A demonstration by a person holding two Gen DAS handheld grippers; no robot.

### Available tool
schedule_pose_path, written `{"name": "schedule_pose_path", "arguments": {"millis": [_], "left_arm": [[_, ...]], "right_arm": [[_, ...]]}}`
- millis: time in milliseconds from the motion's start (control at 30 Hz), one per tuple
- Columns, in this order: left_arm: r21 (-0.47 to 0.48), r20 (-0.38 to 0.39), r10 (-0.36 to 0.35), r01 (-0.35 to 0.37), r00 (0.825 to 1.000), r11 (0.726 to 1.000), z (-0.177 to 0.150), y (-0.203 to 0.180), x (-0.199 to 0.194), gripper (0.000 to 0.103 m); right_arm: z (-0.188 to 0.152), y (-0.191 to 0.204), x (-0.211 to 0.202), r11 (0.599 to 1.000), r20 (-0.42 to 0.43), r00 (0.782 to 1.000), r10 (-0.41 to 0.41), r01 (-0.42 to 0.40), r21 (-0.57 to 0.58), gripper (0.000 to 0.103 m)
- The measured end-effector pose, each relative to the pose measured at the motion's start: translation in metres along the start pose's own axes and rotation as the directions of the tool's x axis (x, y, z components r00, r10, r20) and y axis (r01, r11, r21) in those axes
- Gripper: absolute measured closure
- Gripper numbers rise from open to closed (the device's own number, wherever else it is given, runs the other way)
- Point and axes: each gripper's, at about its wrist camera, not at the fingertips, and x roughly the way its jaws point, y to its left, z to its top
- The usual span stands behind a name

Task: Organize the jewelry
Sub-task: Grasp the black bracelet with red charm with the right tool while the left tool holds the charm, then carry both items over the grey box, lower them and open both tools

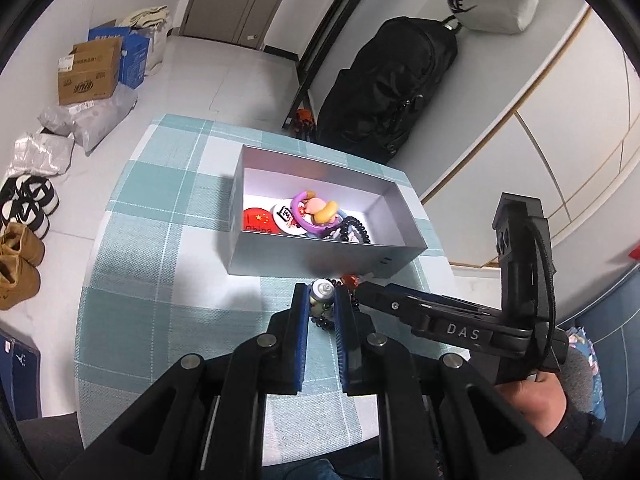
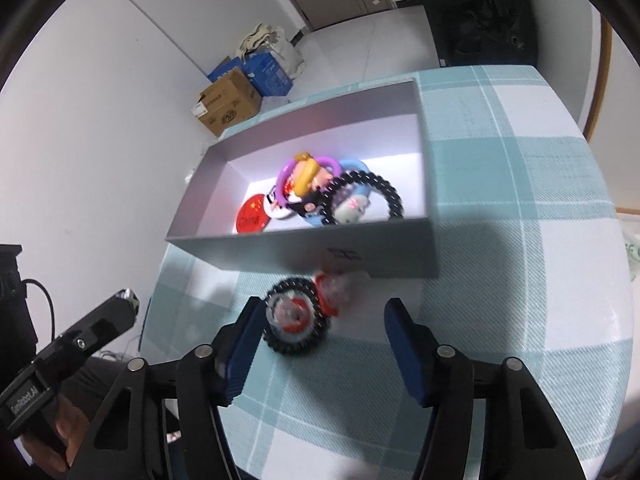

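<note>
A grey open box (image 1: pixel 316 258) (image 2: pixel 304 254) on the checked table holds a red China badge (image 1: pixel 258 220) (image 2: pixel 252 216), a white badge (image 1: pixel 285 214), a purple ring with a figure (image 1: pixel 316 210) (image 2: pixel 306 176) and a black bead bracelet (image 2: pixel 368 192). In front of the box lies a second black bead bracelet with a red-and-white charm (image 2: pixel 298 318). My left gripper (image 1: pixel 322 300) stands nearly shut around a small white-and-grey charm (image 1: pixel 322 294) over that bracelet. My right gripper (image 2: pixel 324 320) is open, its left finger beside the bracelet.
The round table with a teal checked cloth (image 1: pixel 160 240) (image 2: pixel 500 240) ends close behind the box. A black bag (image 1: pixel 384 80) stands behind the table. Cardboard boxes (image 1: pixel 90 70) (image 2: pixel 228 104), parcels and shoes (image 1: pixel 20 248) lie on the floor at left.
</note>
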Motion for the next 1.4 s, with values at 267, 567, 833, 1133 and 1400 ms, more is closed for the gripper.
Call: {"name": "schedule_pose_path", "arguments": {"millis": [267, 567, 833, 1133, 1400], "left_arm": [[-0.034, -0.021, -0.014, 0.013, 1.0, 0.999, 0.007, 0.01, 0.002, 0.095], [-0.073, -0.043, -0.034, 0.031, 0.998, 0.997, 0.012, 0.016, 0.006, 0.095], [-0.069, -0.031, -0.04, 0.038, 0.999, 0.997, 0.014, 0.013, 0.004, 0.095], [-0.039, -0.035, 0.001, -0.003, 0.999, 0.999, 0.01, 0.006, 0.011, 0.095], [-0.024, 0.011, 0.058, -0.058, 0.998, 0.998, 0.014, 0.005, 0.01, 0.095]], "right_arm": [[0.005, 0.013, 0.007, 0.99, 0.018, 0.994, -0.103, 0.104, -0.09, 0.059], [0.005, -0.001, 0.012, 0.998, -0.026, 0.998, -0.064, 0.063, -0.027, 0.077], [0.004, 0.0, 0.0, 0.997, 0.003, 0.998, -0.07, 0.07, -0.042, 0.084], [0.002, 0.015, -0.016, 0.986, 0.051, 0.992, -0.116, 0.121, -0.115, 0.084], [-0.004, 0.03, -0.04, 0.974, 0.125, 0.985, -0.12, 0.141, -0.178, 0.084]]}}
